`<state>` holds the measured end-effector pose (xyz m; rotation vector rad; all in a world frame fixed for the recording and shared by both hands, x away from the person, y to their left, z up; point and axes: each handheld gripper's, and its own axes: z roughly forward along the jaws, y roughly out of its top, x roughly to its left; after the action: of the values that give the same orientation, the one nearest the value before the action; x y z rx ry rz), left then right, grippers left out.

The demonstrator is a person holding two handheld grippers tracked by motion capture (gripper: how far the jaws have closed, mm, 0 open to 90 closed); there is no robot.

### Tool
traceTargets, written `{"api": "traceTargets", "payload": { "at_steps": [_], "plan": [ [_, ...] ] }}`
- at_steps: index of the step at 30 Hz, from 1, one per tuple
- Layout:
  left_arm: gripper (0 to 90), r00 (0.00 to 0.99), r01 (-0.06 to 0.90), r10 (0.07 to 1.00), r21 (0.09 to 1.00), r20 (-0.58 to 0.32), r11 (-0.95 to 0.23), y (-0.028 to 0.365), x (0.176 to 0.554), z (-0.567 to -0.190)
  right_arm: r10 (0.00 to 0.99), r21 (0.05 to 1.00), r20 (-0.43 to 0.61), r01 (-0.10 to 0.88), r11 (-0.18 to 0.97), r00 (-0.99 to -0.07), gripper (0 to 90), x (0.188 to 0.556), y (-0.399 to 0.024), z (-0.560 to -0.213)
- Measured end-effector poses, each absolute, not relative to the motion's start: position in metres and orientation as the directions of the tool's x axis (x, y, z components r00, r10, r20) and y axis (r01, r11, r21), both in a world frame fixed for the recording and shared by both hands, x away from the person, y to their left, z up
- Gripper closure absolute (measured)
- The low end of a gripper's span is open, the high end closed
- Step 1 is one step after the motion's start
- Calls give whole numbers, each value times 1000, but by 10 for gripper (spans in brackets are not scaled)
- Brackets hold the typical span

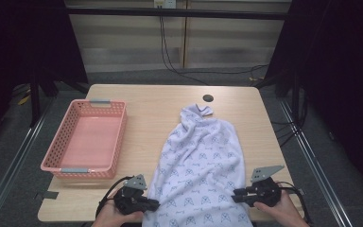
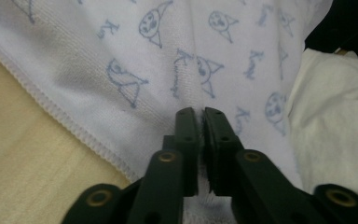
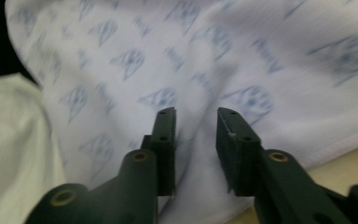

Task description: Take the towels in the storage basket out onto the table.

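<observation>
White printed towel (image 1: 201, 165) fills the lower centre; the left gripper (image 2: 201, 114) pinches a fold of it, while the right gripper (image 3: 196, 114) stands apart over it.

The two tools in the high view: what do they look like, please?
Both are black. The left tool and the right tool each carry a grey three-cornered plate on top, with small holes, and a black cable trails from each. In the gripper views, each has two flat black jaws on arms with brass-coloured rivets. No sleeves show at the hands.
</observation>
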<state>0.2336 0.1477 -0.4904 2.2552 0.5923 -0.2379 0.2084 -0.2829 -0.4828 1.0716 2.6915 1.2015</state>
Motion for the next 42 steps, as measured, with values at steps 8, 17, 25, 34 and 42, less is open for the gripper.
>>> {"api": "traceTargets", "payload": {
  "at_steps": [8,17,25,34,42],
  "plan": [
    [612,836,513,460,726,-301,-457,130,290,-480,686,727,197,574,377,-700,593,258,-289,-475],
    [521,762,557,592,730,-261,-396,125,340,-495,755,710,128,591,384,-644,504,314,-270,-495],
    [489,733,586,606,739,-308,-333,120,366,-499,795,732,121,594,333,-595,455,351,-266,-500],
    [847,776,568,560,708,-292,-419,102,368,-505,799,721,137,612,325,-585,779,374,-253,-506],
    [854,832,489,460,802,-311,-343,123,330,-461,745,756,165,568,325,-646,863,309,-279,-462]
  ]
}}
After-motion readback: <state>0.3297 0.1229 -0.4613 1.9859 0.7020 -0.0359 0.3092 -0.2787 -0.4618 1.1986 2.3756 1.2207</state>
